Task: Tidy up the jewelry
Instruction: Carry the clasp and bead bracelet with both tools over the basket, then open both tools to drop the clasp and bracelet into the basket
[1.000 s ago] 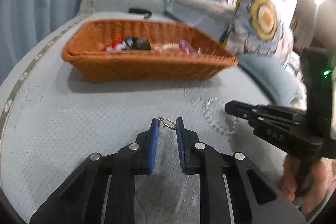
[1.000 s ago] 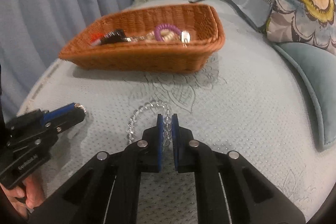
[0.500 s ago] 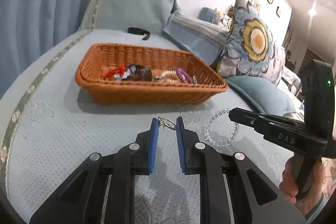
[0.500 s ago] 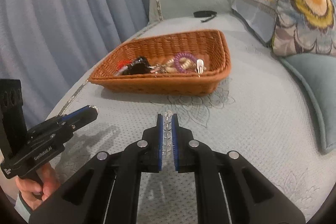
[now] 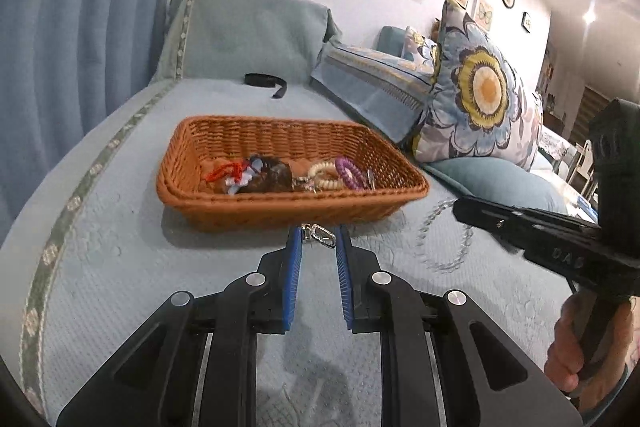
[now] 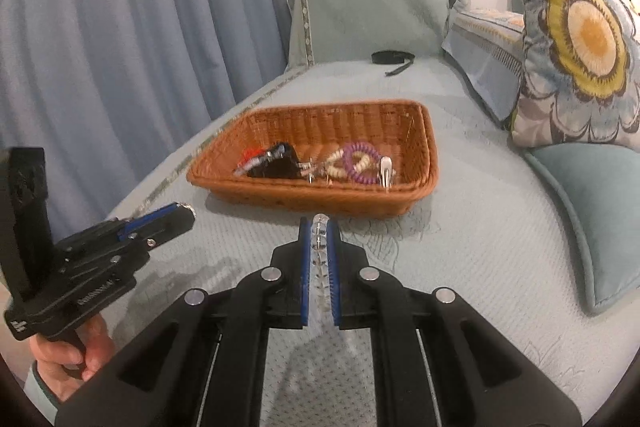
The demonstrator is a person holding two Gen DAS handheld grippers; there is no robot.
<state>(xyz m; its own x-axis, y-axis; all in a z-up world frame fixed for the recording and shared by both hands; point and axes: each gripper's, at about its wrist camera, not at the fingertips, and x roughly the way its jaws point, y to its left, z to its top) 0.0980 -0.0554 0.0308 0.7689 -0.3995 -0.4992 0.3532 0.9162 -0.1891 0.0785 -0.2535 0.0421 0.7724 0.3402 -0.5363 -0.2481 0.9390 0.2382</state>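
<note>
Your left gripper (image 5: 317, 235) pinches a silver clasp (image 5: 319, 233); your right gripper (image 6: 319, 227) clamps the clear bead bracelet (image 6: 320, 239). The wicker basket (image 6: 424, 163) holds a purple coil bracelet (image 6: 357, 163), cream beads (image 6: 335, 167) and a red cord (image 5: 222, 171).

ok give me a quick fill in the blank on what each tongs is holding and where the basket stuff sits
1. The right tongs grip a clear ____ bracelet.
2. The left tongs pinch a small silver ____.
3. The purple coil bracelet lies inside the wicker ____.

Missing words: bead; clasp; basket
</note>
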